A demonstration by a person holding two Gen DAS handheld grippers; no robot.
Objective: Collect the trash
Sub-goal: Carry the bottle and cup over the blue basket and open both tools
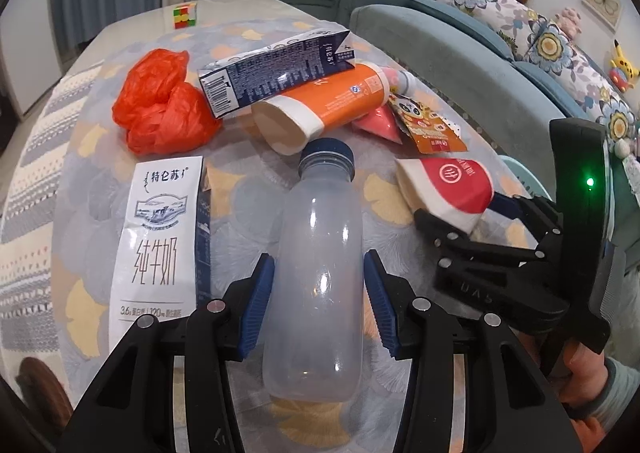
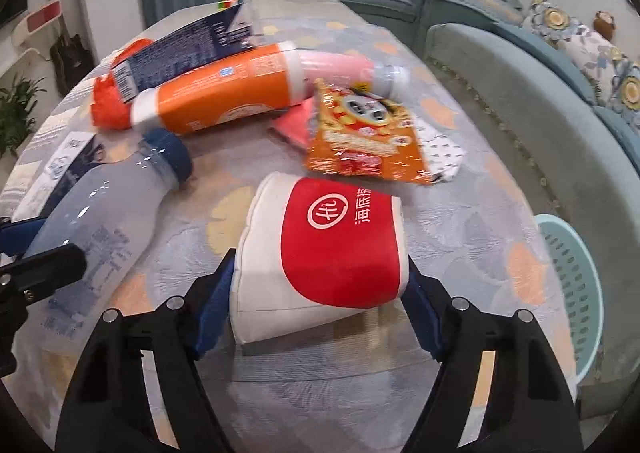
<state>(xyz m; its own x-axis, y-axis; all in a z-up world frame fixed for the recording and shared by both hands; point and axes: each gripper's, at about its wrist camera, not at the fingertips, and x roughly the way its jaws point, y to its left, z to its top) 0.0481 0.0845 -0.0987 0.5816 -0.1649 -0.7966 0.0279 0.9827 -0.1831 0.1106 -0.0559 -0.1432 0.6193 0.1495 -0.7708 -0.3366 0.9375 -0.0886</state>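
Left gripper (image 1: 319,301) clamped on clear bottle (image 1: 316,277); right gripper (image 2: 320,289) closed around red-and-white paper cup (image 2: 324,249), pads touching.

Two milk cartons (image 1: 156,237) (image 1: 276,73), two paper cups (image 1: 320,109) (image 1: 444,189), one plastic bottle (image 1: 316,273), one orange bag (image 1: 160,101), one snack wrapper (image 1: 432,125).

A clear plastic bottle (image 1: 316,273) is clamped between the blue pads (image 1: 258,305) of the left tongs (image 1: 318,301) on the bench (image 1: 248,189). A flattened milk carton (image 1: 160,241) lies just left; beyond, an orange tube (image 1: 320,105) is seen.
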